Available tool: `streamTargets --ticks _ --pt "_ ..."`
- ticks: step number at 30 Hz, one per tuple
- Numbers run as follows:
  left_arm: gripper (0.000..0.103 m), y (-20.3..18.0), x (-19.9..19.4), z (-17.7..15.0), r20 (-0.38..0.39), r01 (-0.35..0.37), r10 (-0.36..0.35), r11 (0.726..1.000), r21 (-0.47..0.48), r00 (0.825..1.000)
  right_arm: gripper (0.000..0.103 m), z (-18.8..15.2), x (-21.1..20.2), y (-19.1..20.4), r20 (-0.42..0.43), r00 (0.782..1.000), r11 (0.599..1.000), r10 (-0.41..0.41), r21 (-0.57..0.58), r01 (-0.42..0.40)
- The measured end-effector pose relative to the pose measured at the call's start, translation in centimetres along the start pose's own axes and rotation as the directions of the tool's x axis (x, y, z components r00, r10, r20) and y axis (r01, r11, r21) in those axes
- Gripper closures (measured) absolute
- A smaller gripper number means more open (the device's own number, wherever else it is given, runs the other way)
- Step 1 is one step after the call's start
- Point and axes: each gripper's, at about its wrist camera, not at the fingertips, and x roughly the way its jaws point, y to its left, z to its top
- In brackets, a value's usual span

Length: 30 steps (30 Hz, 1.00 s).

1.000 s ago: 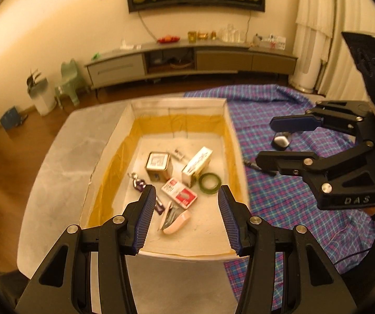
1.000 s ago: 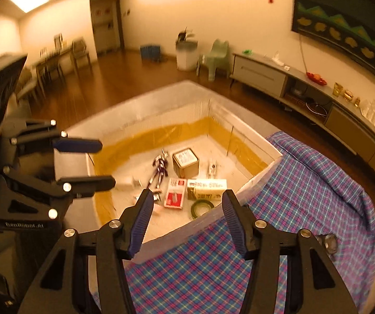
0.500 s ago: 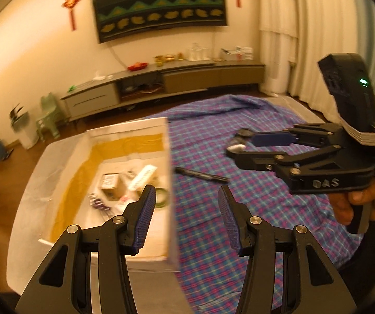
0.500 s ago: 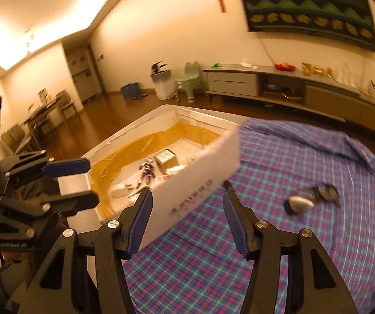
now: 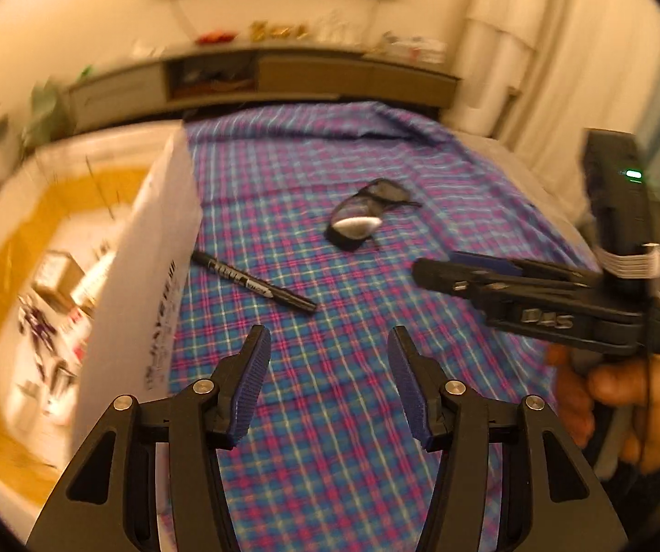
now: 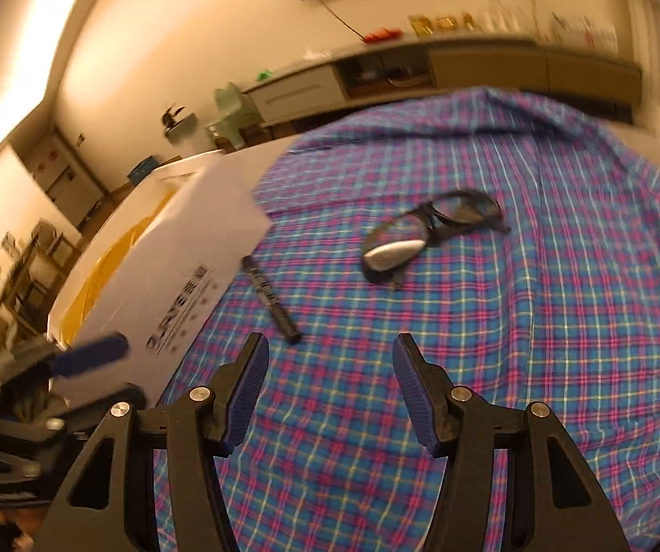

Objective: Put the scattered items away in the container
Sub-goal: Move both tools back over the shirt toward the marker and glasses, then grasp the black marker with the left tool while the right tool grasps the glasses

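A white box with a yellow-lined inside holds several small items at the left; it also shows in the right wrist view. On the plaid cloth beside it lie a black marker, dark glasses and a small white-grey object resting against the glasses. My left gripper is open and empty above the cloth, just short of the marker. My right gripper is open and empty, also near the marker; it shows at the right in the left wrist view.
The blue and pink plaid cloth covers the table to the right of the box. A long low cabinet stands along the far wall. A small green chair and a bin stand on the floor behind.
Both grippers have swung right, away from above the box to over the plaid cloth. The marker and glasses have come into close view. Both grippers stayed open.
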Motion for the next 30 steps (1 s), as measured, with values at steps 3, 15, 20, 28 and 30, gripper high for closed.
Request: streamTargets --ticks 3,15,20,28,30 --pt "0.047 1.8 4.2 1.5 -0.048 -0.019 0.013 0.992 -0.124 0.999 0.045 1.7 1.7 -1.6 -0.022 1.000 0.997 0.006 0.075 -0.004" --pt "0.043 4.7 13.4 2.8 -0.091 -0.189 0.172 0.954 -0.234 0.981 0.039 8.4 10.2 -5.7 -0.121 0.993 0.957 -0.009 0.286 0.043" --pt "0.053 3.6 13.9 3.3 -0.031 -0.116 0.112 0.983 -0.140 0.993 0.063 9.5 12.8 -3.9 -0.138 0.987 0.984 -0.086 0.142 0.106" --pt "0.072 4.1 12.9 2.2 -0.002 -0.030 0.030 0.996 -0.085 1.000 0.100 9.0 10.5 -3.2 -0.099 0.992 0.996 -0.083 -0.028 0.080" --pt "0.052 4.8 12.8 2.4 0.004 -0.035 0.036 0.991 -0.128 0.999 0.097 8.8 10.4 -3.7 -0.104 0.993 0.998 -0.058 -0.011 0.057"
